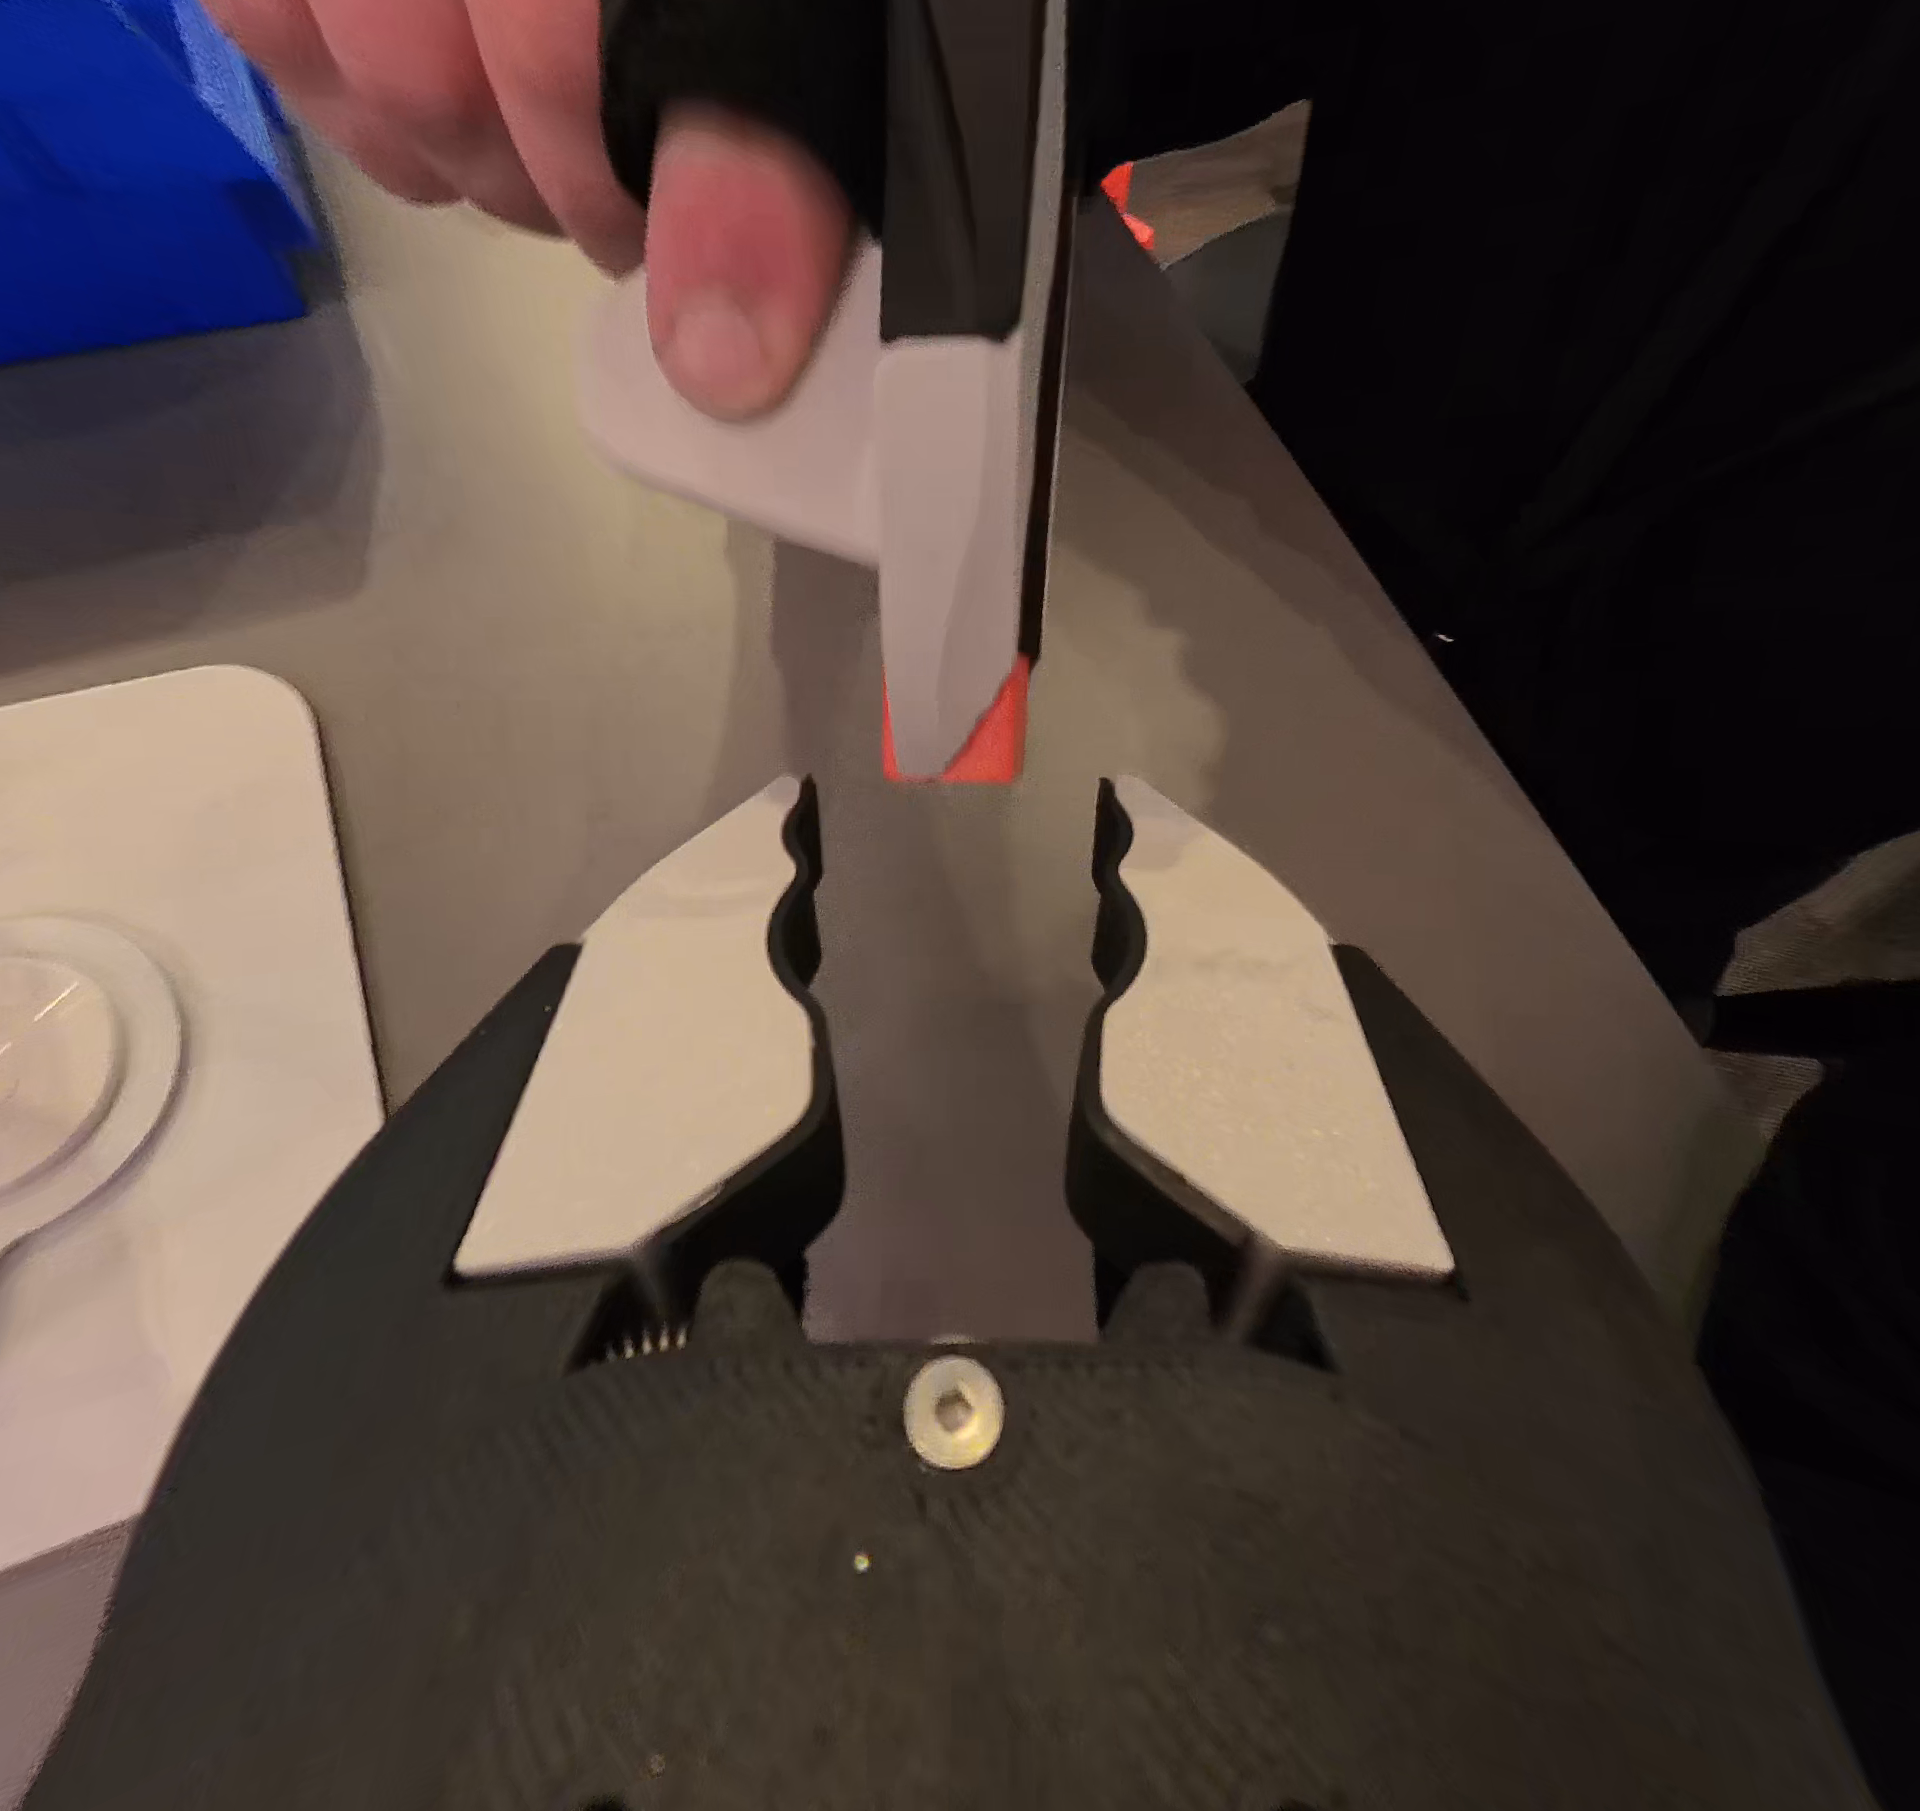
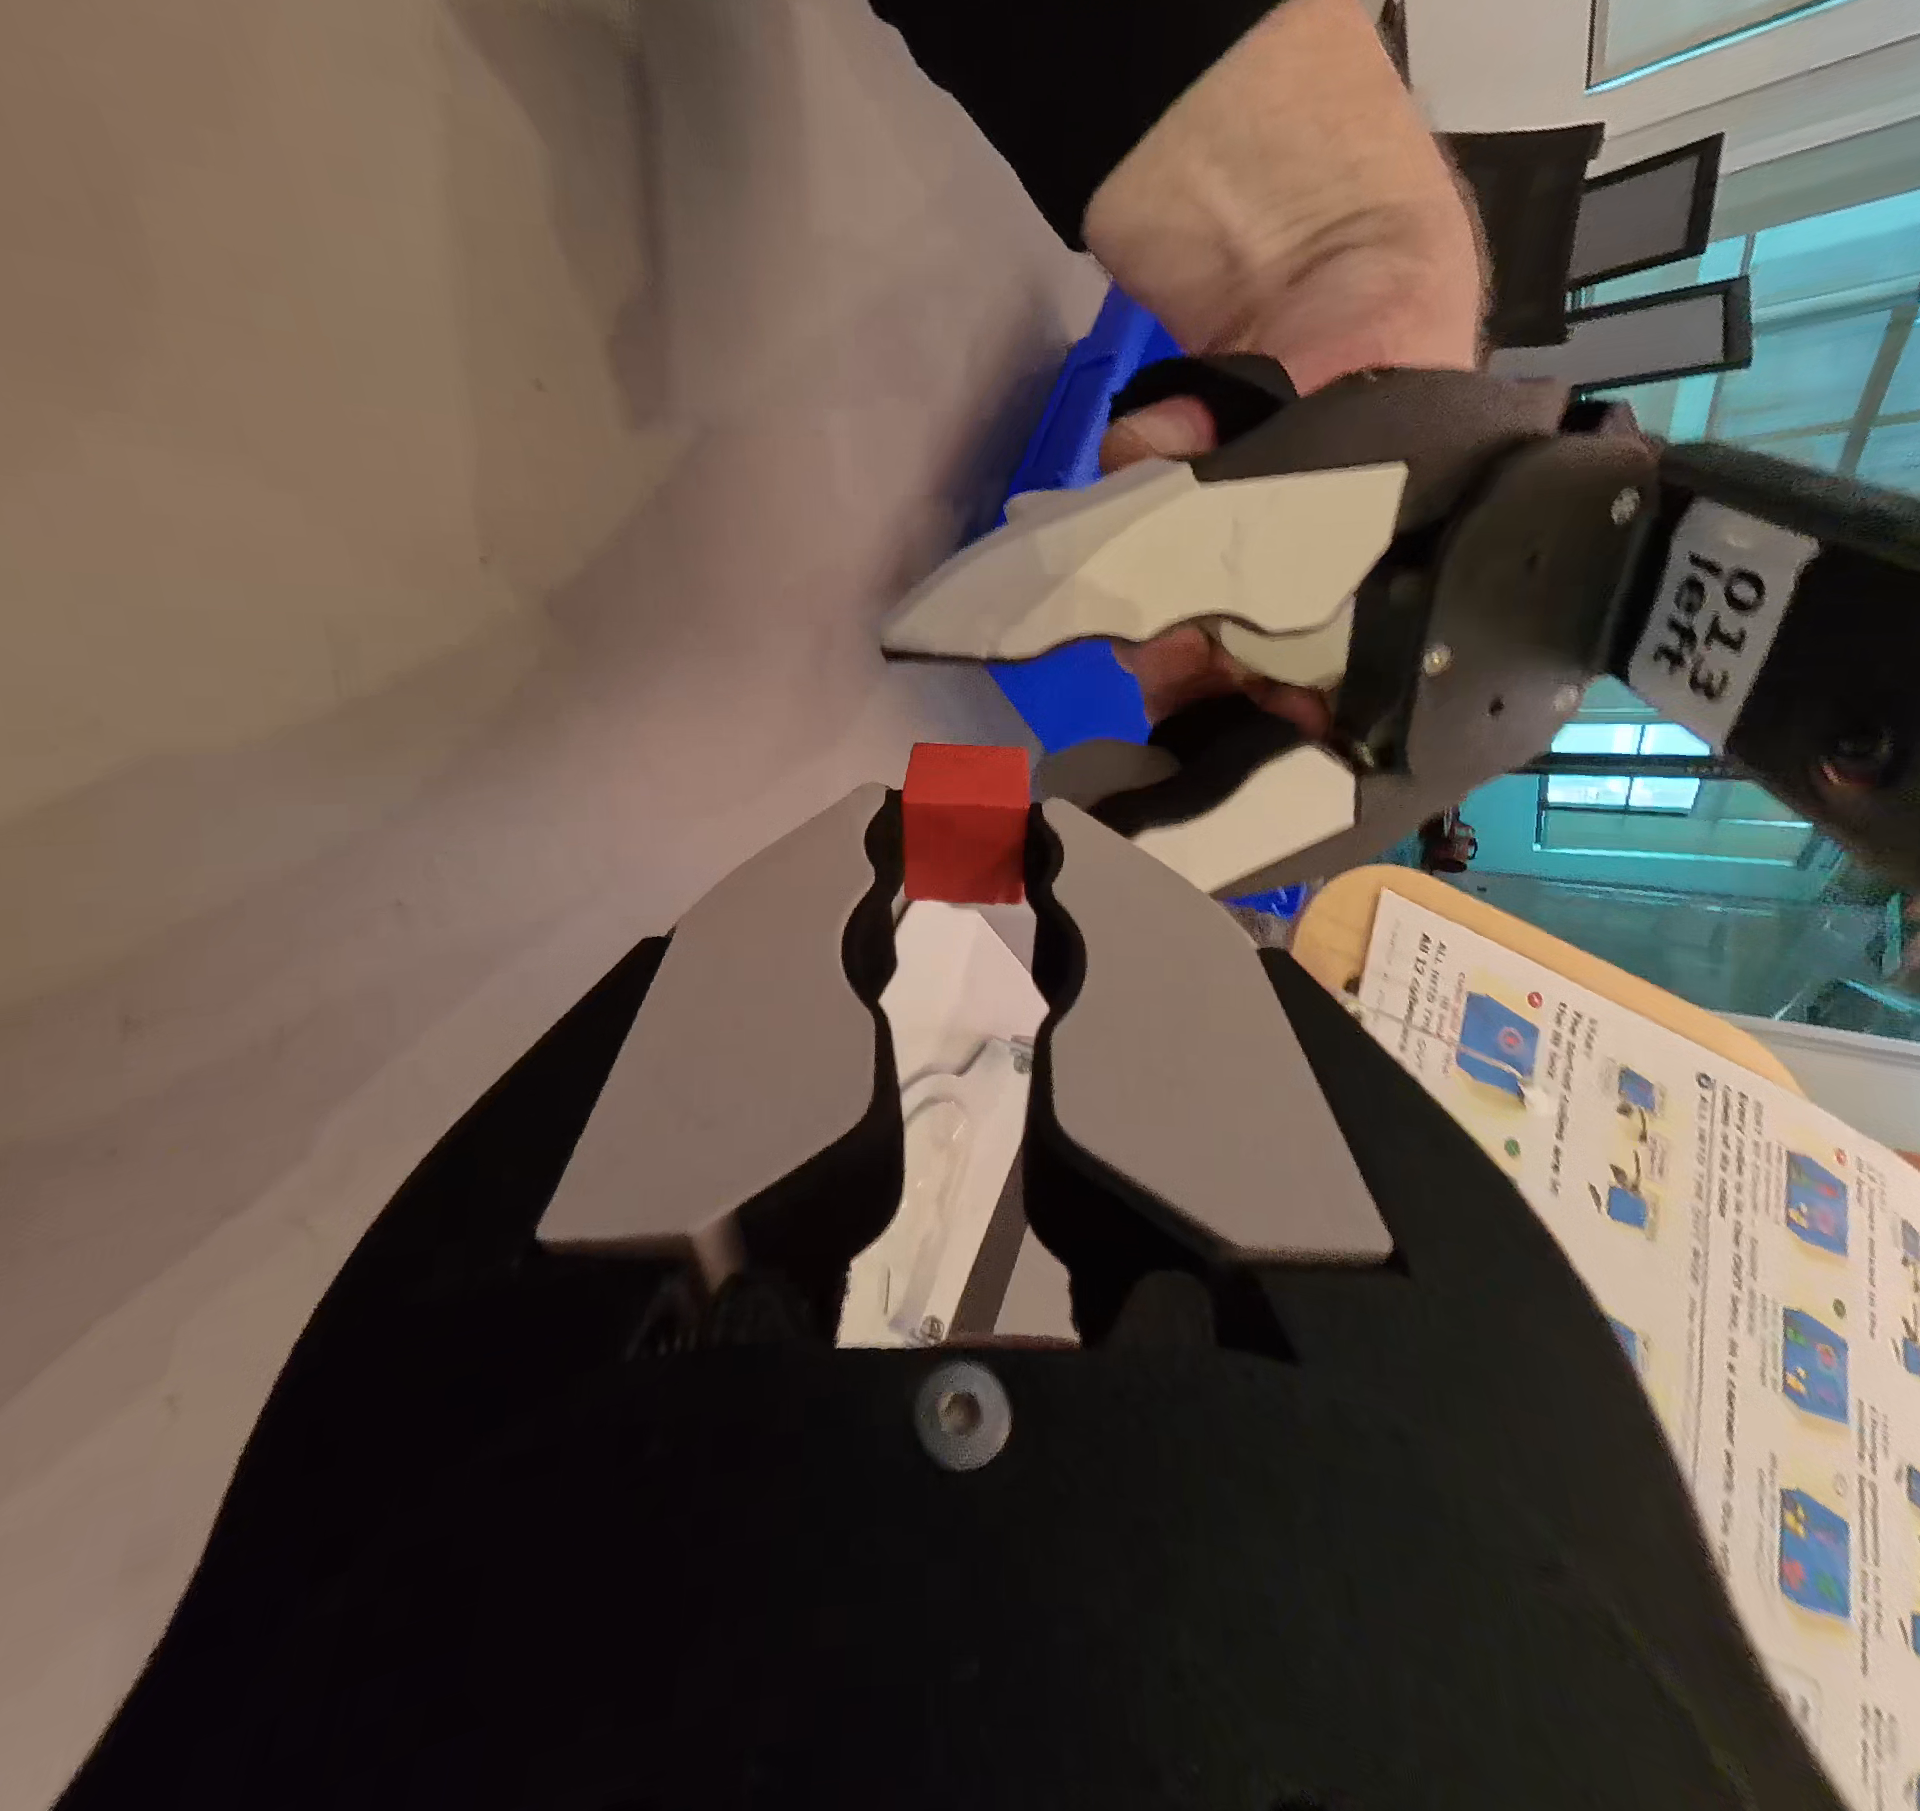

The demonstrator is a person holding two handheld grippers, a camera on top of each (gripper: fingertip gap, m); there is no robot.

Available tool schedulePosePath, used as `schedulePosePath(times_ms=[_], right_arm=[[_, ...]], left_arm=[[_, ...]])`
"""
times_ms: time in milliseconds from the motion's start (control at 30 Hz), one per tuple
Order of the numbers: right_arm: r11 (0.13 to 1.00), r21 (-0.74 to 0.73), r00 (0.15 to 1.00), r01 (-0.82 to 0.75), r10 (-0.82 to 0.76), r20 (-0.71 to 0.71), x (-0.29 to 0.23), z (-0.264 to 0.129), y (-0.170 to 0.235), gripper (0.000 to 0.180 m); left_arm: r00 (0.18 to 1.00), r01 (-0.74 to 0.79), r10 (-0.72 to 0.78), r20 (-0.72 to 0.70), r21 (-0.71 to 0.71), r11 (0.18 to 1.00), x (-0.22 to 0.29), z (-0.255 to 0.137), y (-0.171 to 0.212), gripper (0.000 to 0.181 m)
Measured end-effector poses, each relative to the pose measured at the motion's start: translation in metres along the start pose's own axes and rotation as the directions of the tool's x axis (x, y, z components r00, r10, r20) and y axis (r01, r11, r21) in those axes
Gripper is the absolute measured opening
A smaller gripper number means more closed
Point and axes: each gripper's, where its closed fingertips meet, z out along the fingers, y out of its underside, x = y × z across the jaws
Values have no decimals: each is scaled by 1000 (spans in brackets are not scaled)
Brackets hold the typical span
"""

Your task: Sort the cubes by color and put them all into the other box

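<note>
My right gripper (image 2: 961,805) is shut on a red cube (image 2: 964,821) held at its fingertips. In the left wrist view the right gripper (image 1: 951,759) comes down from above, edge-on, with the red cube (image 1: 992,733) at its tip, just beyond my left fingertips. My left gripper (image 1: 954,805) is open and empty, jaws wide apart above the grey table (image 1: 520,566). It also shows in the right wrist view (image 2: 977,707), open, just past the cube. A blue box (image 1: 114,161) stands at the far left; it shows behind the left gripper (image 2: 1070,691) in the right wrist view.
A white tray (image 1: 208,826) with a clear plastic piece lies at the left. The table edge (image 1: 1455,670) runs diagonally on the right, with dark clothing beyond. A printed instruction sheet (image 2: 1662,1294) lies on a wooden surface at the right. A hand (image 1: 520,47) holds the right gripper. Only a small space, under 4 cm, lies between the two pairs of fingers.
</note>
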Motion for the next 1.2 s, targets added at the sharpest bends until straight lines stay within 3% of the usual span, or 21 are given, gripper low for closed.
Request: schedulePosePath(times_ms=[167, 233, 333, 400, 500, 733, 833, 900, 933, 1200], right_arm=[[997, -38, 994, -73, 70, -79, 28, -31, 30, 22], [990, -61, 986, -124, 116, -119, 42, -49, 50, 22], [962, -173, 965, -211, 176, -197, 59, -80, 102, 22], [924, -231, 937, -304, 245, -250, 67, -102, 143, 22], [826, -316, 870, -467, 364, -333, 67, -135, 212, 22], [454, -485, 650, -747, 653, -390, 1, -175, 347, 23], [306, -522, 538, -796, 752, -381, -31, -173, 374, 22], [200, -569, 499, -797, 750, -434, -45, -177, 394, 57], [176, -587, 500, -790, 740, -451, -48, -179, 399, 61], [230, -539, 520, -810, 707, -480, -23, -180, 383, 54]], left_arm=[[994, 6, -9, 105, 26, 1000, -10, -22, -5, 42], [988, -10, 2, 155, 48, 999, -14, -34, -7, 25], [973, -28, 9, 230, 81, 996, -18, -52, -14, 0], [958, -44, 19, 286, 79, 996, -22, -63, -15, 0], [941, -60, 31, 337, 74, 995, -22, -72, -18, 0], [928, -52, 53, 369, -12, 999, -23, -71, -10, 0], [930, -45, 53, 365, -30, 999, -23, -68, -7, 0], [928, -35, 48, 371, -44, 998, -25, -69, -4, 0], [925, -31, 46, 376, -45, 999, -26, -70, -3, 0], [880, 22, 22, 474, -88, 996, -31, -100, 14, 1]])
